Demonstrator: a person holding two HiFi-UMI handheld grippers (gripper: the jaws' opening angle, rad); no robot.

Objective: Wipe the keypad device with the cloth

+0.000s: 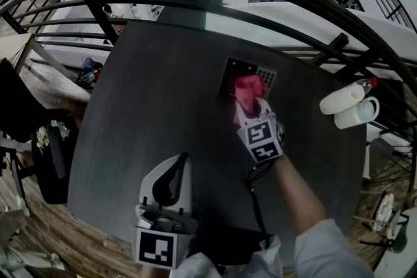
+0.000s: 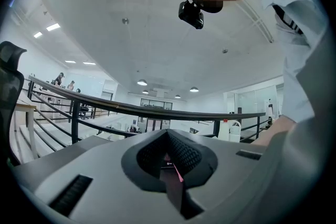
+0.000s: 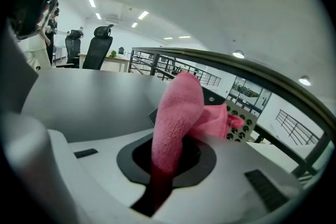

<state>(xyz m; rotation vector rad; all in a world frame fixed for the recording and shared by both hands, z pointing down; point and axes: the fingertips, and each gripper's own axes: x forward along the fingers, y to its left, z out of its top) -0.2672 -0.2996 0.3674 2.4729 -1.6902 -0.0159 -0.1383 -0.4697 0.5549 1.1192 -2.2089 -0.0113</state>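
R gripper (image 1: pixel 253 107), cloth (image 1: pixel 248 88) on keypad (image 1: pixel 264 77).
Jaws clamp cloth to rub; L gripper (image 1: pixel 180 163) closed, empty, idle, well short of keypad.

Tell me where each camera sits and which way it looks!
Head view: on the person's head, facing down at the table; shows left gripper, right gripper, sleeve.
Left gripper view: on it, tilted up at railing, ceiling; shut fingers, shirt.
Right gripper view: on it, facing keypad device; fingers clamp cloth.
Shared: head and right gripper views both show cloth, keypad device.
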